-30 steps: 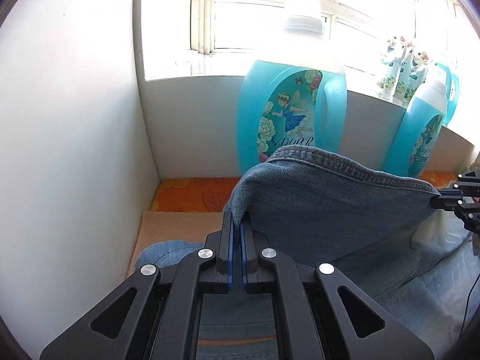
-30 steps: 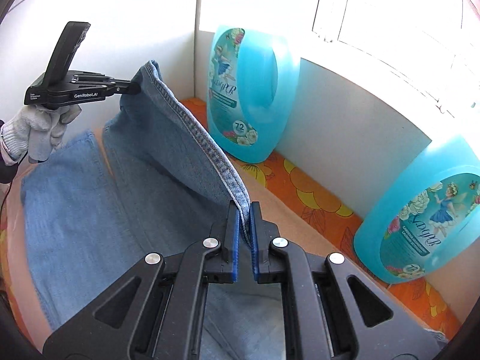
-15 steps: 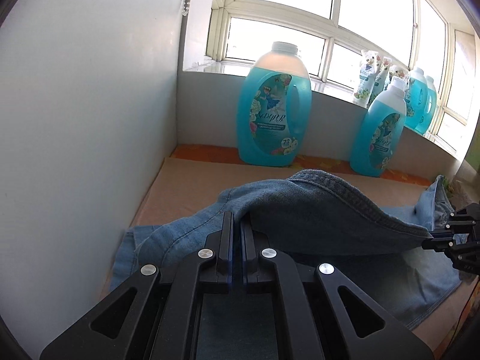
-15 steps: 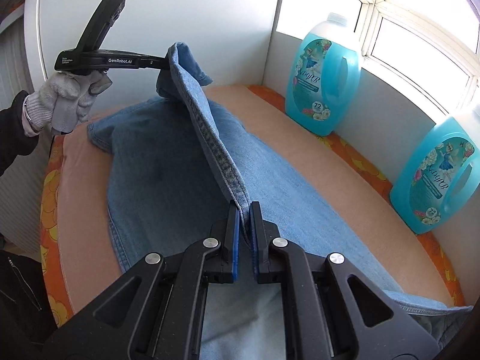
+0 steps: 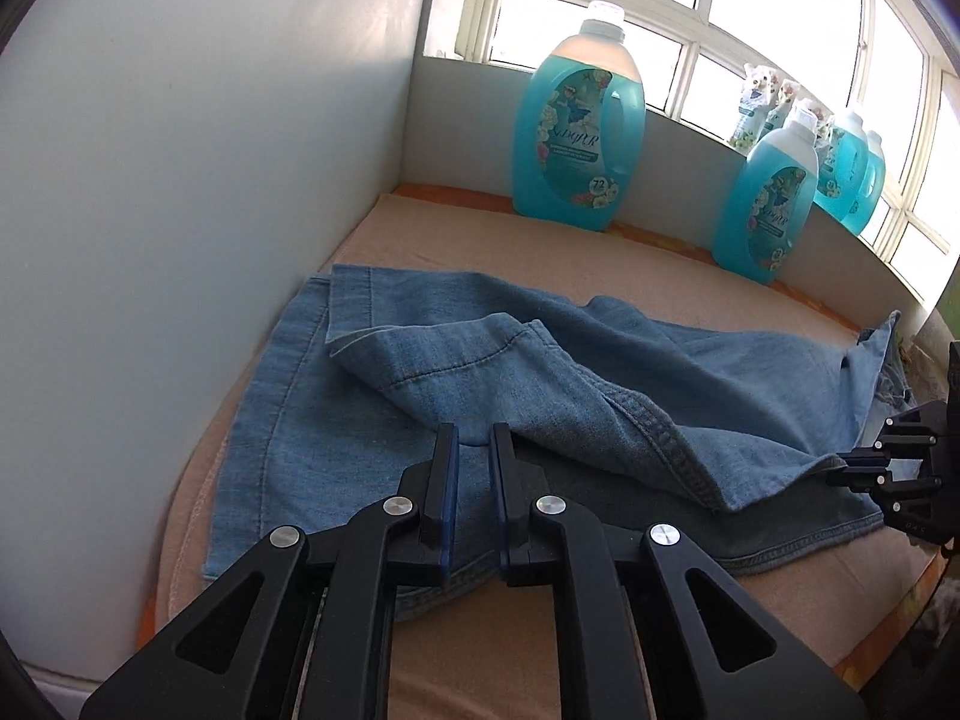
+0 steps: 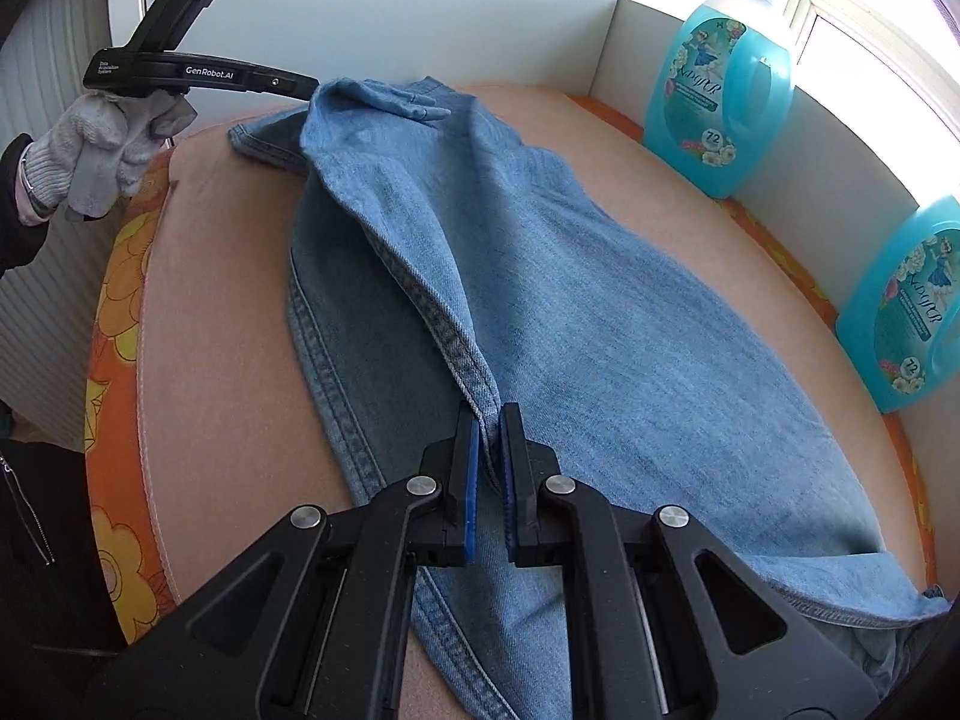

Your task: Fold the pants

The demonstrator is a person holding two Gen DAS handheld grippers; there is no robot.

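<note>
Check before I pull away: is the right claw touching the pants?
Touching: the right wrist view shows the pants hem seam pinched inside the right claw.

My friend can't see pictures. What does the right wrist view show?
The right gripper pinches the hem of blue jeans spread on a tan pad. The left gripper, in a gloved hand, holds the far corner. Two blue bottles stand right.

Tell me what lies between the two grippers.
The jeans' thick seamed hem edge spans from the right gripper to the left gripper, over denim below; the right wrist view shows it.
</note>
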